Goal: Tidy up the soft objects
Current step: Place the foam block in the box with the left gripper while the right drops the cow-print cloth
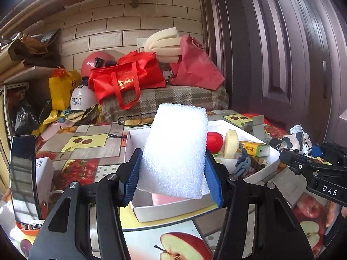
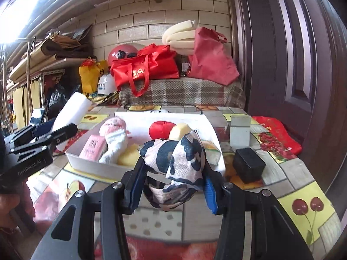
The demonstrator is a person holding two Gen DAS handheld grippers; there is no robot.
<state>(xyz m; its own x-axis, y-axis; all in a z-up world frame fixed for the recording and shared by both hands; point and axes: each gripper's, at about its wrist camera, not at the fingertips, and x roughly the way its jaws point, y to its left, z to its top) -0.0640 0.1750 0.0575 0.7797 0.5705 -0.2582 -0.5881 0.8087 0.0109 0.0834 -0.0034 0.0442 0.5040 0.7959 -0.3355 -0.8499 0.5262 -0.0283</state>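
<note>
My left gripper [image 1: 171, 173] is shut on a white foam block [image 1: 175, 149] and holds it above the near end of the white box [image 1: 173, 211]. My right gripper [image 2: 173, 184] is shut on a crumpled black-and-white patterned cloth [image 2: 180, 158], just in front of the box's near wall [image 2: 95, 166]. In the box lie a red cushion [image 2: 160, 129], a pale yellow sponge [image 2: 181, 131], a pink-and-white sock toy [image 2: 113, 138], a pink pack [image 2: 93, 146] and a yellow sponge [image 2: 129, 157]. The right gripper with the cloth [image 1: 296, 139] shows at the right of the left wrist view.
A black box [image 2: 248, 164] and a grey box [image 2: 239, 131] stand right of the white box on the fruit-print tablecloth [image 2: 303, 205]. A phone [image 1: 22, 177] stands at the left. Red bags [image 1: 128, 78] sit on a plaid-covered bench behind. A dark door [image 1: 282, 43] is at the right.
</note>
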